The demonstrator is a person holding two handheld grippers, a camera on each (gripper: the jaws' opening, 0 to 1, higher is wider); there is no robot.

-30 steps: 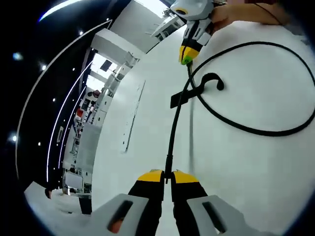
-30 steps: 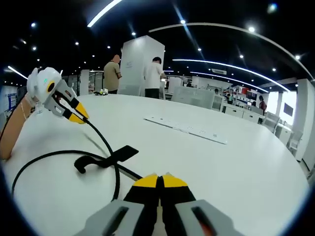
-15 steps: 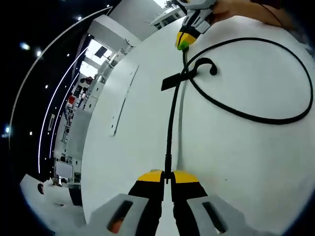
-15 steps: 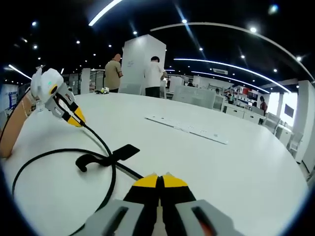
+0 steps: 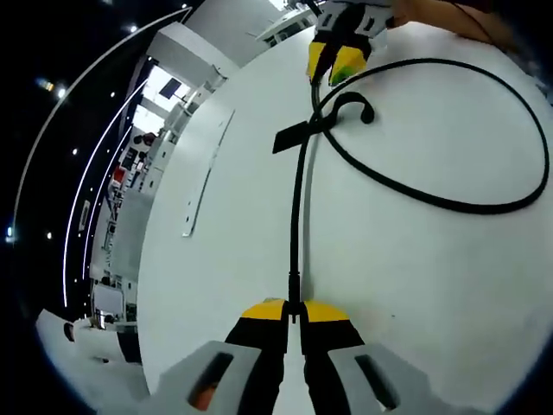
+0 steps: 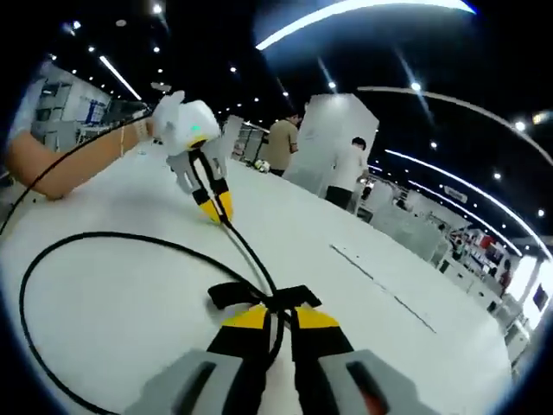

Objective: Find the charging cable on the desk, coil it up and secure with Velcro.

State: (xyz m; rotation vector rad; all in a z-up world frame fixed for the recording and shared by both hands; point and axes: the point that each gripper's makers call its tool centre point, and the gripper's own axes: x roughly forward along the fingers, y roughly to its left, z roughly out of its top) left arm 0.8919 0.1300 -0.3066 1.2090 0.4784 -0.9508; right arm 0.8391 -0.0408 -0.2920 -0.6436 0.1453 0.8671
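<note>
A black charging cable [image 5: 298, 207] lies on the white desk [image 5: 415, 285], with a wide loop [image 5: 449, 204] to one side. My left gripper [image 5: 294, 308] is shut on the cable's straight run. A black Velcro strap [image 5: 295, 136] sits on the cable further along. My right gripper [image 5: 333, 64] hovers just beyond the strap, jaws parted. In the right gripper view my right gripper [image 6: 280, 318] stands open, with the cable and strap [image 6: 259, 296] right at its tips. The left gripper [image 6: 213, 206] pinches the cable [image 6: 246, 246] ahead, and the loop [image 6: 34, 259] curves off to the left.
A person's forearm [image 6: 73, 169] rests on the desk behind the left gripper. Two people [image 6: 285, 143] stand by a white column [image 6: 341, 121] at the far side. A thin seam [image 6: 380, 281] crosses the desk. Bare white desk [image 6: 121, 294] lies inside the loop.
My right gripper's jaws have parted and it has closed in on the Velcro strap, rolling its view. My left gripper still holds the cable.
</note>
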